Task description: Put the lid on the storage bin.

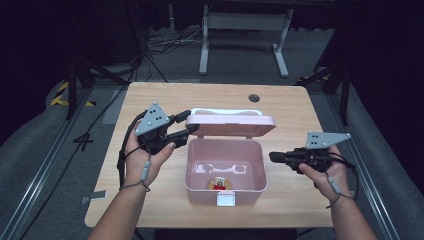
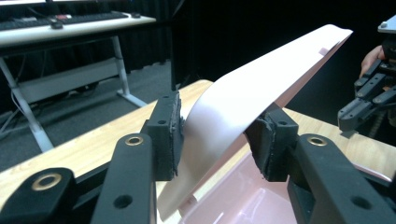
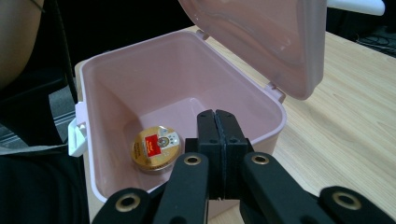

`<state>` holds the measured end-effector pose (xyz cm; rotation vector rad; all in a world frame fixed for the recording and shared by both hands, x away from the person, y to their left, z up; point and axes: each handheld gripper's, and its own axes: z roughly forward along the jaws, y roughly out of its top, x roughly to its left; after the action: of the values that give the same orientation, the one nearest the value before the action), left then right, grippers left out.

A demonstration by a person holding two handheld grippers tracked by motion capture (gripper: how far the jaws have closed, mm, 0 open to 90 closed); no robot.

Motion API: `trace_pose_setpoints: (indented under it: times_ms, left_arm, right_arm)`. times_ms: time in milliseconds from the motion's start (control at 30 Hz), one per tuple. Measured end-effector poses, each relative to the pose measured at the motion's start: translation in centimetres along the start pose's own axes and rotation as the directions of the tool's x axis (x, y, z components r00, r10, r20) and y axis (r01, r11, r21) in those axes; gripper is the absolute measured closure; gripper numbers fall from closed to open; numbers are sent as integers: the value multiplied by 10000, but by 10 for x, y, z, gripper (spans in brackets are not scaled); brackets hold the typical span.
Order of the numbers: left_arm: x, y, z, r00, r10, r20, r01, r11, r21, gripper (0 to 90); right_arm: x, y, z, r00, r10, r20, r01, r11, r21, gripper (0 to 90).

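- Pink storage box [image 1: 225, 170]: stands at the middle of the wooden table [image 1: 295, 120], white latch [image 1: 226, 200] facing the person; body open to take or give up contents.
- Hinged lid [image 1: 230, 124]: raised and tilted back over the rear wall, its left edge lying between the jaws of the left gripper [image 1: 186, 125]; judged to be steadied there so the box stays open.
- Left gripper, state: jaws part-open, bracketing the lid edge; the left gripper view shows the lid [image 2: 243, 107] passing between both pads [image 2: 169, 133], with a slight gap, so no firm clamp is judged.
- Right gripper [image 1: 274, 157]: jaws closed together, empty, held just right of the box, clear of it.
- Round gold tin [image 3: 155, 147], red label: lies on the box floor near the latch wall.
- View notes: the right gripper view gives the tin's label and the lid's underside [image 3: 261, 42]; the high view gives both hands' placing; the left gripper view gives pad contact.
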<state>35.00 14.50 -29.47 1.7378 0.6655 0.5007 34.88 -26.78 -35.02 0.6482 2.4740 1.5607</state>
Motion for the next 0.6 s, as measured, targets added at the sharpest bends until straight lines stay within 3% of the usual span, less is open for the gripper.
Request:
trace_pose_setpoints:
  times_ms: [333, 500, 600]
  left_arm:
    - [-7, -3, -6, 10000, 80, 51, -81, 9992, 391, 522]
    - [-10, -5, -10, 9997, 222, 100, -228, 9978, 626, 506]
    - [-10, -6, -14, 9995, 26, 300, -50, 9966, 824, 495]
  right_arm:
    - [9, 7, 2, 9994, -144, -311, 126, 9984, -546, 900]
    - [9, 9, 4, 9987, -6, -505, -39, 9959, -904, 900]
    - [10, 9, 5, 9983, -7, -580, -52, 9948, -1020, 900]
